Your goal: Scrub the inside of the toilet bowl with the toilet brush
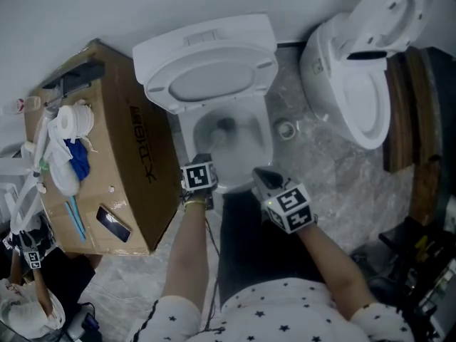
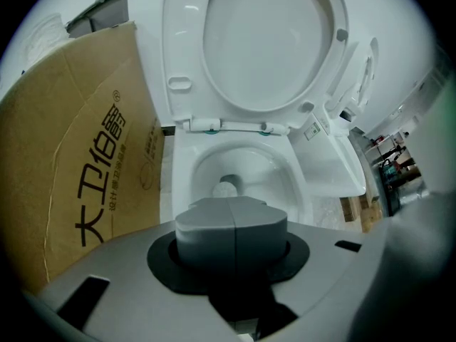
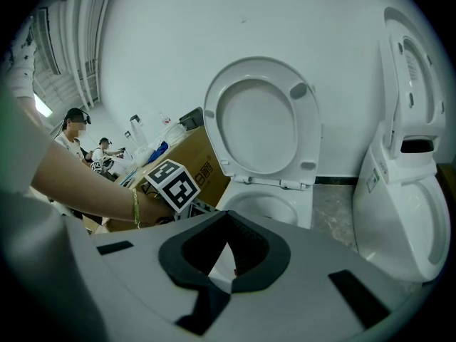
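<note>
The white toilet (image 1: 214,55) stands with its lid and seat raised, the bowl (image 1: 246,144) open below. My left gripper (image 1: 204,159) hovers over the bowl's front rim, jaws pressed together (image 2: 231,219), shut on the toilet brush. The brush's pale round head (image 2: 226,188) sits low in the bowl near the drain hole, also seen as a dark-and-pale shape (image 1: 224,128); its handle is hidden behind the jaws. My right gripper (image 1: 261,177) hangs open to the right of the bowl's front, nothing between its fingers (image 3: 226,251).
A large cardboard box (image 1: 125,169) with cloths, a brush and a phone on top stands tight against the toilet's left. A second toilet (image 1: 360,84) lies to the right, with wooden planks (image 1: 410,112) beyond. A floor drain (image 1: 286,129) lies between the toilets. People stand far left (image 3: 75,130).
</note>
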Available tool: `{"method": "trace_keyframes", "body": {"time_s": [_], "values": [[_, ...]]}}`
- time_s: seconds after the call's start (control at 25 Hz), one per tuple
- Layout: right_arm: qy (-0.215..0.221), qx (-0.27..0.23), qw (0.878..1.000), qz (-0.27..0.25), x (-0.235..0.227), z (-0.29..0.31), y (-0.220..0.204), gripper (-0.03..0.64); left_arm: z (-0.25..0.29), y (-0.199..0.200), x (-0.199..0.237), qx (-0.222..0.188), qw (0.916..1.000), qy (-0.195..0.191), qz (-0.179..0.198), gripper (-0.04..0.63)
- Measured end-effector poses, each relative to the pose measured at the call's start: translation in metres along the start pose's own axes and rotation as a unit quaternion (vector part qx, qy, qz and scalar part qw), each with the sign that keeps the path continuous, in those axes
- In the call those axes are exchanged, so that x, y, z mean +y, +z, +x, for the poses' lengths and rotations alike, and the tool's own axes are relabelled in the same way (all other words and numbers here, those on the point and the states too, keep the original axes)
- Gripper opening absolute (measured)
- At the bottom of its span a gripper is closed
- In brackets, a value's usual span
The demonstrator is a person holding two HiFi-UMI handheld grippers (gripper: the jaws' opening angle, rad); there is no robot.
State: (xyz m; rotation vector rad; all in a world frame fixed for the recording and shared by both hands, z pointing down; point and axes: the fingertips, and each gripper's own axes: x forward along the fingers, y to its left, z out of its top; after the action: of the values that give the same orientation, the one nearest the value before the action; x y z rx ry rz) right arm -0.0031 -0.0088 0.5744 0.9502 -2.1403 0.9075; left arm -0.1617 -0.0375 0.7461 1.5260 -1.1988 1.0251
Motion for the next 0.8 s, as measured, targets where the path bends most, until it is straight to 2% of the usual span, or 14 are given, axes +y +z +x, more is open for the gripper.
{"method": "trace_keyframes", "body": {"time_s": [0.8], "values": [[-0.004,-0.001,1.0,0.008,-0.012,0.002,0.004,0.006,0.006,0.031,-0.006,-0.005,1.0,0.0,0.006,0.147]]}}
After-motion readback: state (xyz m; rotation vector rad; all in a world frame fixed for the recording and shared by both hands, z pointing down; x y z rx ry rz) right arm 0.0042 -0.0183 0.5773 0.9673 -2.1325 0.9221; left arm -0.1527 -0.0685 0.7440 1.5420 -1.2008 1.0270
